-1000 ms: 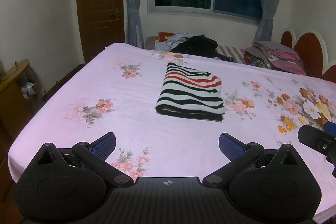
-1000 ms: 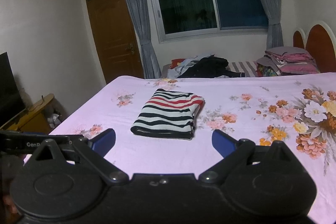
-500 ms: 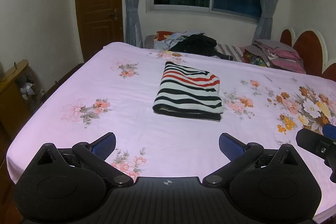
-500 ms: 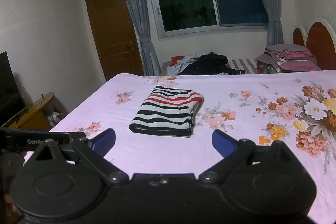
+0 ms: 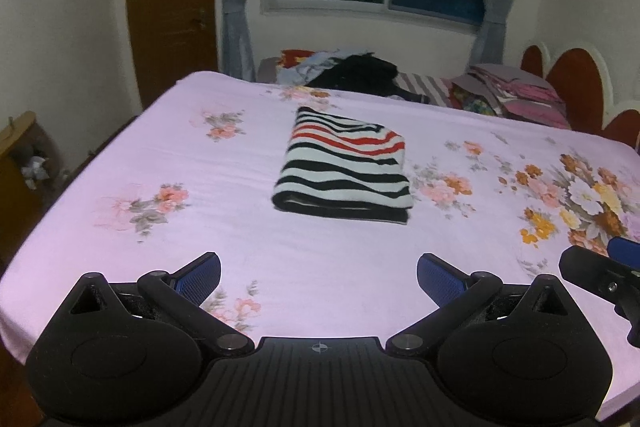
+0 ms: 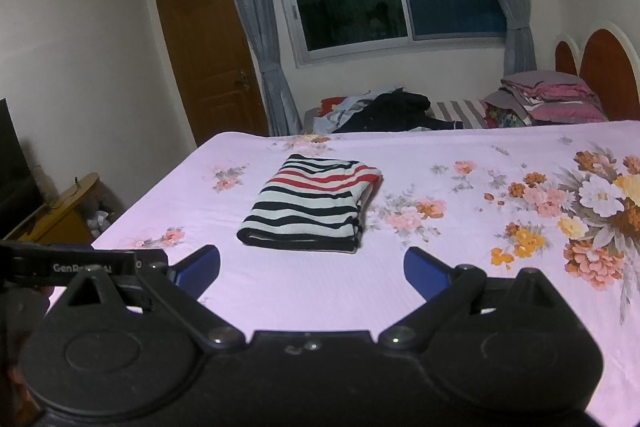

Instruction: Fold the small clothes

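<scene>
A folded garment with black, white and red stripes (image 5: 345, 167) lies flat in the middle of the pink floral bed (image 5: 248, 163); it also shows in the right wrist view (image 6: 312, 205). My left gripper (image 5: 319, 273) is open and empty, well short of the garment, above the bed's near part. My right gripper (image 6: 312, 269) is open and empty, also short of the garment. The right gripper's tip (image 5: 600, 273) shows at the right edge of the left wrist view, and the left gripper's body (image 6: 72, 265) at the left of the right wrist view.
A heap of loose clothes (image 5: 352, 73) lies beyond the bed's far edge under the window. Stacked folded bedding (image 5: 516, 95) sits at the far right by the red headboard (image 5: 576, 83). A wooden side table (image 6: 60, 211) stands left of the bed, and a brown door (image 6: 208, 59) behind it.
Both grippers have drifted slightly; the garment sits a little lower and nearer in both views. Both stay open and the garment has not moved on the bed.
</scene>
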A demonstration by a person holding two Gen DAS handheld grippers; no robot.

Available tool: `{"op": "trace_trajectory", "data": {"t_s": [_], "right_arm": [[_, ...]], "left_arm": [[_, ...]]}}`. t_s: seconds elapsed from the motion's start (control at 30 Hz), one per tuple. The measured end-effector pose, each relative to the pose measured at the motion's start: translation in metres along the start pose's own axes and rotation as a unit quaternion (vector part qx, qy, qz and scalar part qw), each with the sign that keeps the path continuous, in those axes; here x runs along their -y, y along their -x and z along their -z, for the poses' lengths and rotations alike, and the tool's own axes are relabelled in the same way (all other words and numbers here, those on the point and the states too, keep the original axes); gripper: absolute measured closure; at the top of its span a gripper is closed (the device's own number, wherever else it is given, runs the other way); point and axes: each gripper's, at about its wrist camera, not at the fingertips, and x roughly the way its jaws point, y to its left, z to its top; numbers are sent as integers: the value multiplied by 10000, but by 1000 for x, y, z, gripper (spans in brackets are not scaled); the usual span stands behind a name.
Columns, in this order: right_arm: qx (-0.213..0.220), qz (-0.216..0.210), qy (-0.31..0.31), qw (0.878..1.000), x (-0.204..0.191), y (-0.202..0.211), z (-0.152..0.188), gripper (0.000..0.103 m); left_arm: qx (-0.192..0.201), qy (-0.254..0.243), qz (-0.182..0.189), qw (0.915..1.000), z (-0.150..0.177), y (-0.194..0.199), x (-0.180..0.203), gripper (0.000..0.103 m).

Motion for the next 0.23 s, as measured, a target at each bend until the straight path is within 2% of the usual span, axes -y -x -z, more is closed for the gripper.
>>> {"op": "trace_trajectory", "data": {"t_s": [0.23], "right_arm": [[-177,167,-182,9995,17,-16,4,4]], "left_arm": [[-117,-335,-325,9988,-5,-43,4,0]]}}
